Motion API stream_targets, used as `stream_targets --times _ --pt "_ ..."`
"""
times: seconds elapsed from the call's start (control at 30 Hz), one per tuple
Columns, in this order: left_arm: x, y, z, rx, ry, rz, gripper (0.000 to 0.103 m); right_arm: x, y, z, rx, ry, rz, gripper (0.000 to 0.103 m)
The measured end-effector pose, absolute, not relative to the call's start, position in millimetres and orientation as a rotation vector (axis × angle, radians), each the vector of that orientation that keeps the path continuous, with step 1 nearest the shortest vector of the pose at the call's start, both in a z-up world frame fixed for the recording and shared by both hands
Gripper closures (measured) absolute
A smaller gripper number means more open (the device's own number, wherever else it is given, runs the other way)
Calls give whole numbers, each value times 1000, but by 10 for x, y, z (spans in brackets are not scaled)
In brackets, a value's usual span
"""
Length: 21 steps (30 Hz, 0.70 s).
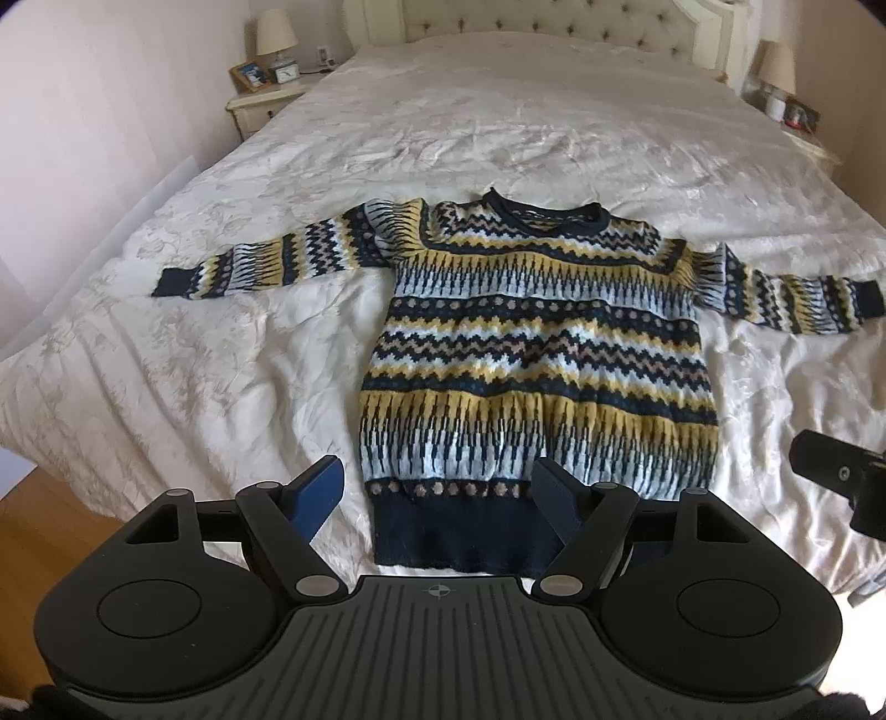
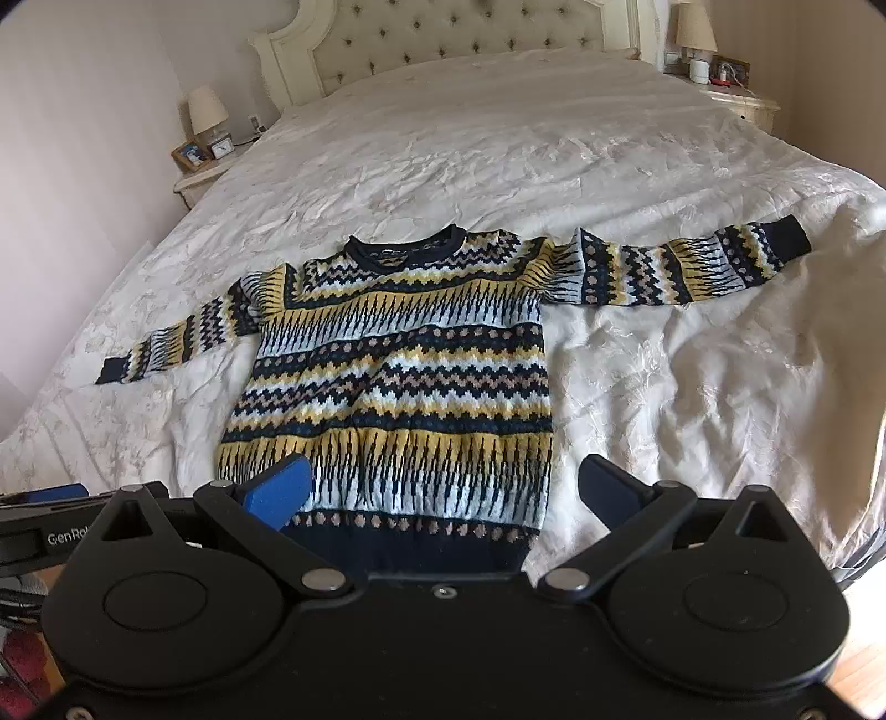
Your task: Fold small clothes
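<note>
Left wrist view: the patterned sweater [image 1: 531, 354] is being shown spread flat on the white bed [image 1: 221, 343], its long axis running from the navy hem nearest the camera up to the collar toward the headboard [image 1: 554, 22], sleeves stretched out sideways. The left hand-held gripper [image 1: 437, 501] and right hand-held gripper [image 2: 443, 490] are being held wide apart over the hem, with nothing gripped.

Home bedroom, pretty clearly. Big bed [image 1: 498, 127] with white quilted cover, tufted cream headboard [image 2: 443, 33], nightstands both sides, lamp [image 1: 274, 33], small clock [image 1: 287, 71], framed photo [image 1: 249, 75], wood floor.
</note>
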<state>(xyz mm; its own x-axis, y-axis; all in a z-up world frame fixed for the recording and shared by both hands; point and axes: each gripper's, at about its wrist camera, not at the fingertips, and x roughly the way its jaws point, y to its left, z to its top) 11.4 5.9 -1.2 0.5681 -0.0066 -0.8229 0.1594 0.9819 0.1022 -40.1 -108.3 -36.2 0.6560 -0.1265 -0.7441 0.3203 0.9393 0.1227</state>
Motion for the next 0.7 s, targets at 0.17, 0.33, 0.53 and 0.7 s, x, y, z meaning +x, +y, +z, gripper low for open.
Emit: stream_targets --times 0.17,0.33,0.53,0.7 --pt "212 104 7 197 964 -131 29 -306 -1051 -375 282 811 -288 1" --pt "265 136 1 203 966 -154 29 -254 -989 -387 291 811 -306 1" --pt "299 145 -2 195 975 -157 29 -239 -945 -421 282 826 -314 1" --pt "314 151 -12 184 975 -152 29 -279 -966 -442 275 834 -327 1"
